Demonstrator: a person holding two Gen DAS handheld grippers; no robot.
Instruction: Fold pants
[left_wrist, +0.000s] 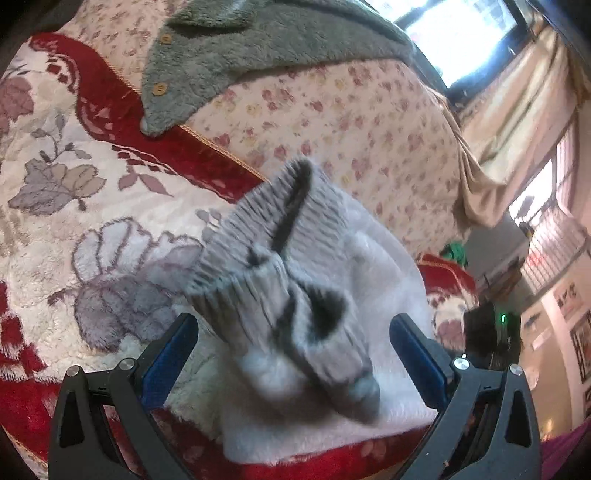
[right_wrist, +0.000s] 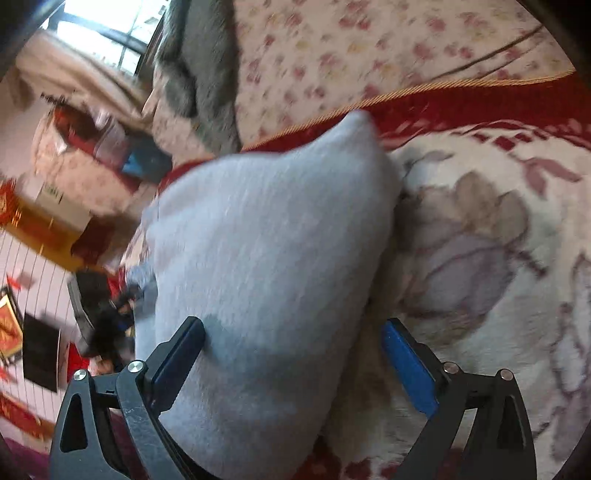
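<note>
The pants (left_wrist: 373, 266) are pale grey fleece and lie bunched on the bed blanket (left_wrist: 74, 184). Their two ribbed cuffs (left_wrist: 280, 258) pile up blurred right in front of the left wrist camera. My left gripper (left_wrist: 295, 339) is open, with its blue pads wide apart on either side of the cuffs and not pressing on them. In the right wrist view a folded, rounded bulk of the pants (right_wrist: 266, 240) fills the middle. My right gripper (right_wrist: 295, 345) is open around its near end. The left finger (right_wrist: 184, 350) brushes the cloth and the right finger (right_wrist: 406, 365) stands apart from it.
A grey fleece jacket with wooden buttons (left_wrist: 229, 55) lies at the far side on a small-flowered sheet (left_wrist: 332, 122). The red and cream flowered blanket (right_wrist: 480, 240) covers the near bed. A window (left_wrist: 461, 33), curtains and room clutter (right_wrist: 55, 166) lie beyond the bed edge.
</note>
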